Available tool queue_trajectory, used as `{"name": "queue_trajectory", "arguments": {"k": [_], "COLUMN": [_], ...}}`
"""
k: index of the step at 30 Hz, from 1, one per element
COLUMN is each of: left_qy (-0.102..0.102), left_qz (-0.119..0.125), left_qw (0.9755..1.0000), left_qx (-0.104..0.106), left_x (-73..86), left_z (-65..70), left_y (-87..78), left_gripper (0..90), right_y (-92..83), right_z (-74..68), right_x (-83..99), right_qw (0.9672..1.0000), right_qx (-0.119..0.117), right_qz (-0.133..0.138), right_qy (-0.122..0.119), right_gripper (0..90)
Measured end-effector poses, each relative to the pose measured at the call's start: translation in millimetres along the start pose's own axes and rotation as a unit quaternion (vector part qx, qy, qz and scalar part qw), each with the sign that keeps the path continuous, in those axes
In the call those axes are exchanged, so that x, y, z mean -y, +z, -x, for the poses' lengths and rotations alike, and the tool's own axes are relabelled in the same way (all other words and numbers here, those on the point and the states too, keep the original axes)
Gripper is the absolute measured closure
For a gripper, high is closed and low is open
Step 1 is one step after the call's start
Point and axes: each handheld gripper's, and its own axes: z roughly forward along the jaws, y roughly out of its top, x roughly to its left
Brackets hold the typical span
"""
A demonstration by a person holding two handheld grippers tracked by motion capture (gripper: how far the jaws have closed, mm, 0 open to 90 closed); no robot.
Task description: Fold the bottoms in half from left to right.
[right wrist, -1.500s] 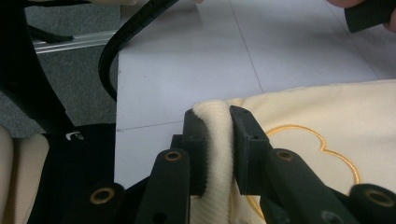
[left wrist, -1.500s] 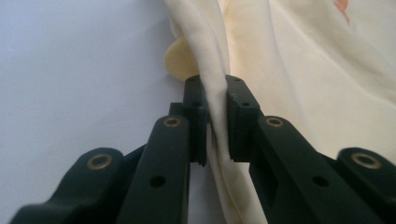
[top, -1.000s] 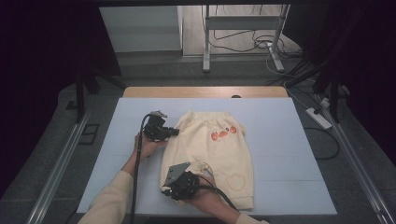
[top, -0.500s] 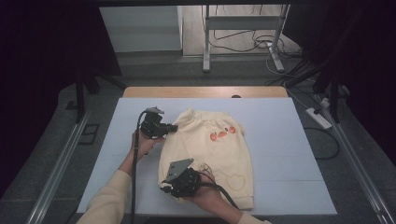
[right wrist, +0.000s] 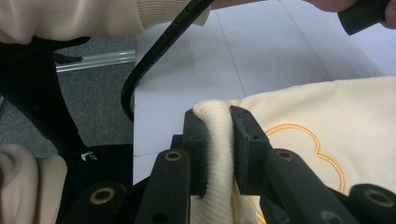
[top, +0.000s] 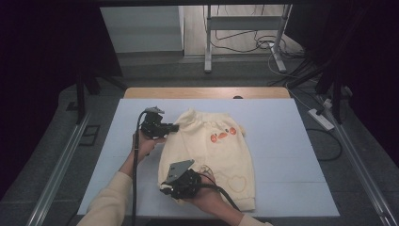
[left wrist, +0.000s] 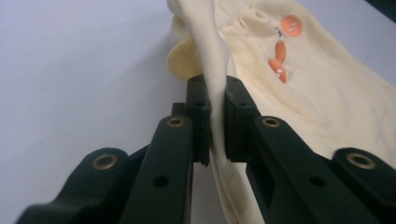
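High view: the pale yellow cotton garment (top: 211,150) is pinched at its far left edge by the left gripper (top: 173,127), and its ribbed near hem is clamped by the right gripper (top: 163,188).

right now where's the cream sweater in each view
High view: the cream sweater lies mid-table on the white mat.
Left gripper view: upper right, an edge pinched in the left gripper.
Right gripper view: right side, its ribbed hem clamped in the right gripper.
Shared landmark: the white mat.
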Motion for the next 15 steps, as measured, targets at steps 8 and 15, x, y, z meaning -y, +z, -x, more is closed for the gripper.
{"name": "queue_trajectory", "arguments": {"k": [8,15], "left_qy": [0.005,-0.007], "left_qz": [0.018,0.021], "left_qw": [0.9998,0.9997], "left_qx": [0.003,0.007], "left_x": [-6.0,-4.1], "left_z": [-0.7,-4.1], "left_y": [-14.3,-18.2], "left_gripper": [82.1,82.0], "right_y": [0.2,-4.3], "right_z": [-0.8,-0.9], "right_x": [-6.9,-15.0], "right_qw": [0.9999,0.9997], "right_qx": [0.002,-0.005], "right_qz": [0.012,0.024], "right_qy": [-0.008,-0.01], "right_gripper": [76.9,76.8]}}
